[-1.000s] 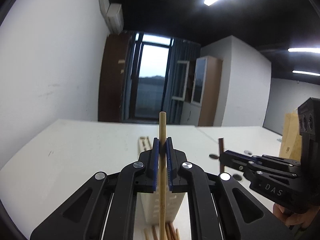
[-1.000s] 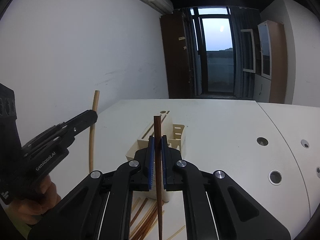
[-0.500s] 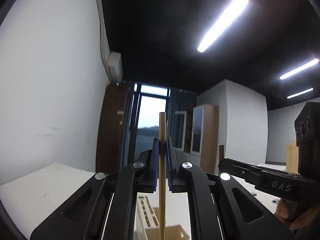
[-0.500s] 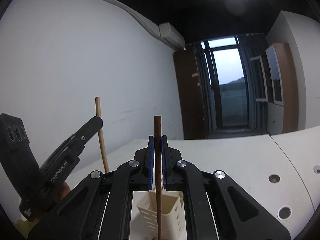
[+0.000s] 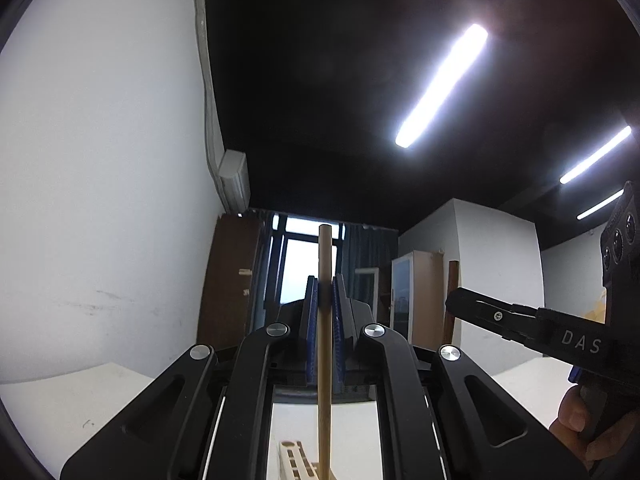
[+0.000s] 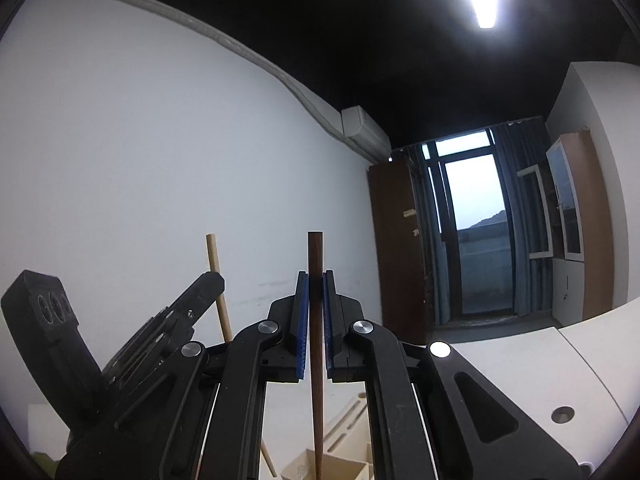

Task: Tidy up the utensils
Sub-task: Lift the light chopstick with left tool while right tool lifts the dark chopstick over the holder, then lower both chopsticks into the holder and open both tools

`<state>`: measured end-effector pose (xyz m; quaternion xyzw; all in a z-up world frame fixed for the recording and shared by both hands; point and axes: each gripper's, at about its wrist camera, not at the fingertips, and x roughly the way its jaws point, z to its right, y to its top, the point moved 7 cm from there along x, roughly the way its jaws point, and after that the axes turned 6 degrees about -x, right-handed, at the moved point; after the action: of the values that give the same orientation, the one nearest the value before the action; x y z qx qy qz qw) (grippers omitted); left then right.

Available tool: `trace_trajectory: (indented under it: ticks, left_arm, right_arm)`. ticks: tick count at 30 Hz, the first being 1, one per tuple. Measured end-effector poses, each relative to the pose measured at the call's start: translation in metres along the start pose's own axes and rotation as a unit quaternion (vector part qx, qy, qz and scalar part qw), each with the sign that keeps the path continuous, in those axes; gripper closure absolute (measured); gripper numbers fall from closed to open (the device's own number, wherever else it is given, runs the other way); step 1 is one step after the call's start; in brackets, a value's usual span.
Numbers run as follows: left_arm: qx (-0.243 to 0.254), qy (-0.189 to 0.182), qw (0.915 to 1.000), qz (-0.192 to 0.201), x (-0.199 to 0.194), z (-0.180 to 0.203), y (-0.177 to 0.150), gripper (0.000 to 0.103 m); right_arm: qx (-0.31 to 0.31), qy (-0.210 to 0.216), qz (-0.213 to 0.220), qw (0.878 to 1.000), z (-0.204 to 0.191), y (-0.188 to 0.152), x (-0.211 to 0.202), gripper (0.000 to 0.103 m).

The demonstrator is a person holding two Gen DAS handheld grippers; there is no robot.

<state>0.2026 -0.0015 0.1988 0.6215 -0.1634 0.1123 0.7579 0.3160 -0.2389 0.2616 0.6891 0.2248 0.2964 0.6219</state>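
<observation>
My left gripper (image 5: 325, 296) is shut on a light wooden chopstick (image 5: 324, 380), held upright; its lower end hangs above the cream utensil holder (image 5: 298, 460) at the bottom edge. My right gripper (image 6: 316, 292) is shut on a dark brown chopstick (image 6: 316, 380), also upright, with its lower end over the cream holder (image 6: 340, 464). The right gripper shows at the right of the left wrist view (image 5: 516, 320). The left gripper (image 6: 160, 336) with its light chopstick (image 6: 218, 280) shows at the left of the right wrist view. Both cameras tilt up toward the ceiling.
The white table (image 6: 520, 360) has round holes (image 6: 562, 415) on its right side. A white wall (image 5: 100, 200) stands to the left. A dark wooden door (image 6: 396, 252), window and cabinet (image 6: 576, 232) are at the far end.
Both grippers have tilted upward with their chopsticks. The table and holder dropped to the bottom of both views, and the ceiling lights came into view.
</observation>
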Motion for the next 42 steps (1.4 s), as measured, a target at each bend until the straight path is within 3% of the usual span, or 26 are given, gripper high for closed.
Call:
trace_trajectory:
  ticks: [8, 23, 42]
  left_arm:
    - [-0.005, 0.006, 1.0000, -0.005, 0.016, -0.001, -0.013, 0.097]
    - [-0.013, 0.007, 0.9954, -0.095, 0.028, -0.010, -0.059, 0.097]
    - [-0.004, 0.007, 0.9878, -0.156, 0.022, -0.022, -0.083, 0.096]
  right_arm:
    - [0.002, -0.003, 0.030, 1.000, 0.010, 0.009, 0.002, 0.096]
    - [-0.015, 0.004, -0.077, 0.997, 0.009, -0.055, 0.036, 0.096]
    - [-0.019, -0.008, -0.131, 0.991, 0.007, -0.094, 0.035, 0.095]
